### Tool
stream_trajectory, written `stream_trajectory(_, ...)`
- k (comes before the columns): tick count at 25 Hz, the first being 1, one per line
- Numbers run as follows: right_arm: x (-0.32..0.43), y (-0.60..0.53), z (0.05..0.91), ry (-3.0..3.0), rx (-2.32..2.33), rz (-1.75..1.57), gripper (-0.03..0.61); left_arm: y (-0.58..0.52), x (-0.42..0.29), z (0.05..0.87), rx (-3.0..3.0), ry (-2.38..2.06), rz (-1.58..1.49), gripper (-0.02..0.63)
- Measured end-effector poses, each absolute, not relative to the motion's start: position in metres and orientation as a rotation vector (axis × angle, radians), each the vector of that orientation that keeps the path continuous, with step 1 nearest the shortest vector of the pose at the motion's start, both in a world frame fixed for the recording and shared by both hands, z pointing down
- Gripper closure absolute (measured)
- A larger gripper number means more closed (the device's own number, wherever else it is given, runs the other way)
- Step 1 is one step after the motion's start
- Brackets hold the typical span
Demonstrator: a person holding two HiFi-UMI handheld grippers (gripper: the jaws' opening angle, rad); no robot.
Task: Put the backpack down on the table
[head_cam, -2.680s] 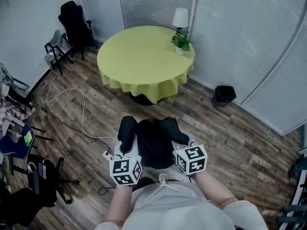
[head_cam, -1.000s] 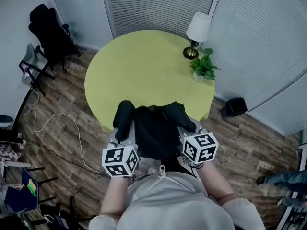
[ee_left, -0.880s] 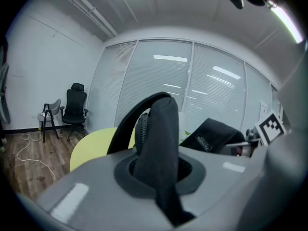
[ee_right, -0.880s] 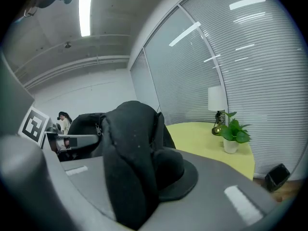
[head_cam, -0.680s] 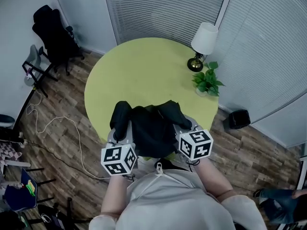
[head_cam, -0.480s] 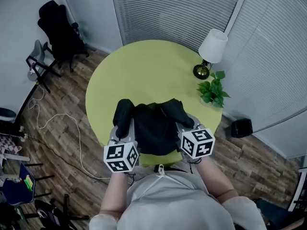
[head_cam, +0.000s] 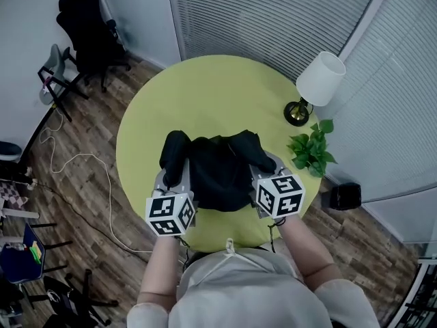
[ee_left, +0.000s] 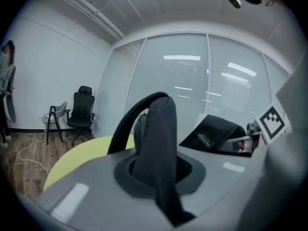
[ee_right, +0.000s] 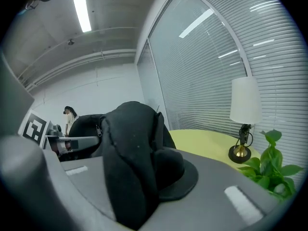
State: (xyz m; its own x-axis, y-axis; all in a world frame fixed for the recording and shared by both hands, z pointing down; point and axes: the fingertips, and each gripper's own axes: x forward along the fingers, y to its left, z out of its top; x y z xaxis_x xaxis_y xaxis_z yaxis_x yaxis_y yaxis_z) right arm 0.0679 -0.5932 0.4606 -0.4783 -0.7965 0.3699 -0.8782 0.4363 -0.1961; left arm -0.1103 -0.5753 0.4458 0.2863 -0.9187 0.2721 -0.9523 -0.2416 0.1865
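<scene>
Backpack first: the black fabric backpack [head_cam: 217,173] hung between my two tools, over the near part of the round table with the yellow-green cloth [head_cam: 205,91], and I judged it was not yet resting there. The left gripper [ee_left: 161,177] had its jaws pinched nearly together on the left padded black shoulder strap [ee_left: 156,129], which rose out of them in a loop. The right gripper [ee_right: 137,177] was clamped just as tightly on the right padded black strap [ee_right: 130,143]. From the head camera, the bag's long axis ran away from me toward the table's middle, with one hand at each near corner and neither nearer than the other. Both tools pointed forward and a little downward, side by side, forearms roughly parallel. Bare cloth lay below and ahead of the bag, so I reckoned the coming move was straight down. The white-shaded brass lamp [head_cam: 317,84] and the green potted plant [head_cam: 312,152] stood at the right edge, the plant near my right hand, which seemed worth minding.
</scene>
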Motion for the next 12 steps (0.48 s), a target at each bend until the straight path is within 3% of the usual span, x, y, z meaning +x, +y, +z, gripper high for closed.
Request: stream_trajectory(12, 0.052, -0.652, 0.501, -2.476, 1.435, 0.573, 0.548, -0.632, -0.125, 0.489, 2.225, -1.776, 0.249, 0.586)
